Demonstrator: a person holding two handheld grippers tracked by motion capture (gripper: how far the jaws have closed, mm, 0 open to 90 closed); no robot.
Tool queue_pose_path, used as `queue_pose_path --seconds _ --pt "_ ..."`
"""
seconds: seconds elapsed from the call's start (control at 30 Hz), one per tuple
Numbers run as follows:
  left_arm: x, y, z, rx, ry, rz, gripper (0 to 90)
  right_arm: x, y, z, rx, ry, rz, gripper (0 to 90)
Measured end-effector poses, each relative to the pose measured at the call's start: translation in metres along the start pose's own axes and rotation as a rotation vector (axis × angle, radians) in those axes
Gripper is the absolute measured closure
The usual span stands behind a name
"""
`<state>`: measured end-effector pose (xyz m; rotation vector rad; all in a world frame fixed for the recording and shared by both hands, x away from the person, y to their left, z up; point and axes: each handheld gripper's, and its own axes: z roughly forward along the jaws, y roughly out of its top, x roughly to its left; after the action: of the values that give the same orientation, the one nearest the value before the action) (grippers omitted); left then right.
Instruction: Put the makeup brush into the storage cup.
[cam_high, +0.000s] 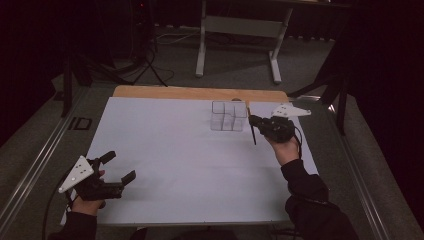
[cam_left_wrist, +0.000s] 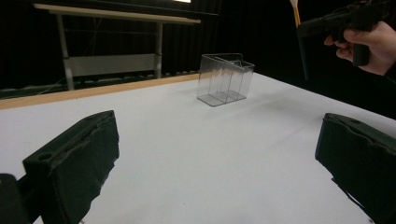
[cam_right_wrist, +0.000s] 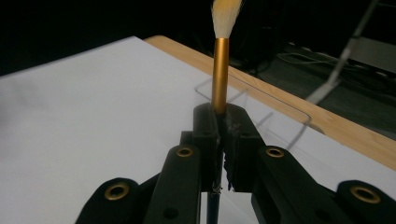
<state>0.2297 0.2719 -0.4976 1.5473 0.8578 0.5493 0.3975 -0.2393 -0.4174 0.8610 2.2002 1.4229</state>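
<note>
The right gripper view is showing the right tool (cam_right_wrist: 218, 135) clamping a gold-ferruled, pale-bristled brush (cam_right_wrist: 220, 74) just beside the clear compartmented plastic box (cam_high: 228, 115) near the white desk's (cam_high: 175, 150) far edge; the left tool (cam_high: 119, 167) is gaping wide over open desk.

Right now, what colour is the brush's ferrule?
Gold/orange metallic, below pale bristles. The brush shows best in the right gripper view.

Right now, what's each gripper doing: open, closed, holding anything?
Left gripper: open, holding nothing.
Right gripper: jaws closed on a paintbrush, next to the clear organizer.
</note>
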Motion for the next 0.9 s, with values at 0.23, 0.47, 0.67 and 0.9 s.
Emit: queue_pose_path --seconds 0.23,0.47,0.67,0.9 --pt "0.0 0.0 0.0 -0.001 -0.002 -0.003 0.0 0.004 0.009 0.001 -0.045 -0.043 -0.008 83.9" --pt "0.0 0.0 0.0 0.001 -0.004 -0.002 0.0 0.007 0.021 0.006 -0.084 -0.07 -0.024 83.9" --pt "0.0 0.0 0.0 0.0 -0.005 -0.002 0.0 0.004 0.034 0.011 -0.104 -0.081 -0.003 83.9" --pt "0.0 0.0 0.0 0.0 -0.005 -0.003 0.0 0.002 0.049 0.017 -0.112 -0.103 -0.016 83.9"
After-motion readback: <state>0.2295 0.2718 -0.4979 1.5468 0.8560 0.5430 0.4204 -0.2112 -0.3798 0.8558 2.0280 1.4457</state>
